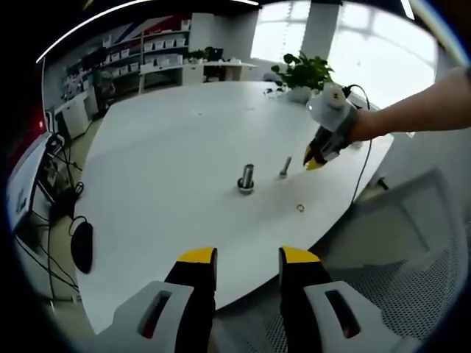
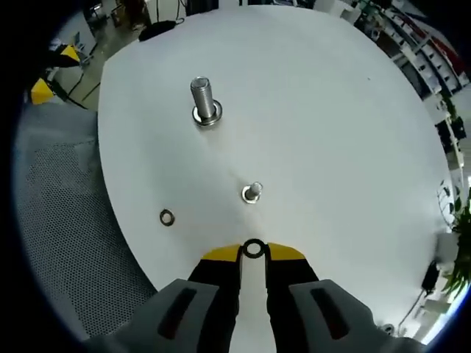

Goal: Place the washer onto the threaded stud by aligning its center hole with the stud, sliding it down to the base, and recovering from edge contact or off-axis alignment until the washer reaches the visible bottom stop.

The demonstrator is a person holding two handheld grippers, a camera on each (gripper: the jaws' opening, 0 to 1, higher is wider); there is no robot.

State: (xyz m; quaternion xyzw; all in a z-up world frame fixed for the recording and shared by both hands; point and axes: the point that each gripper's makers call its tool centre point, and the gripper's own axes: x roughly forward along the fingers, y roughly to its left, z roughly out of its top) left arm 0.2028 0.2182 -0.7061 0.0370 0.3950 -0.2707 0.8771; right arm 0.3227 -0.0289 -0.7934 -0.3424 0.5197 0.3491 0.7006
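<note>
A thick threaded stud stands upright near the middle of the white table, with a washer at its base. Close by stands a thinner stud. A small dark washer sits pinched between the yellow tips of my right gripper, just short of the thin stud and above the table. Another loose washer lies flat near the table edge. My left gripper hangs open off the table edge, holding nothing.
A grey mesh chair sits below the near table edge. A potted plant stands at the far side. A cable trails over the edge by the person's arm. Shelves and desks line the room behind.
</note>
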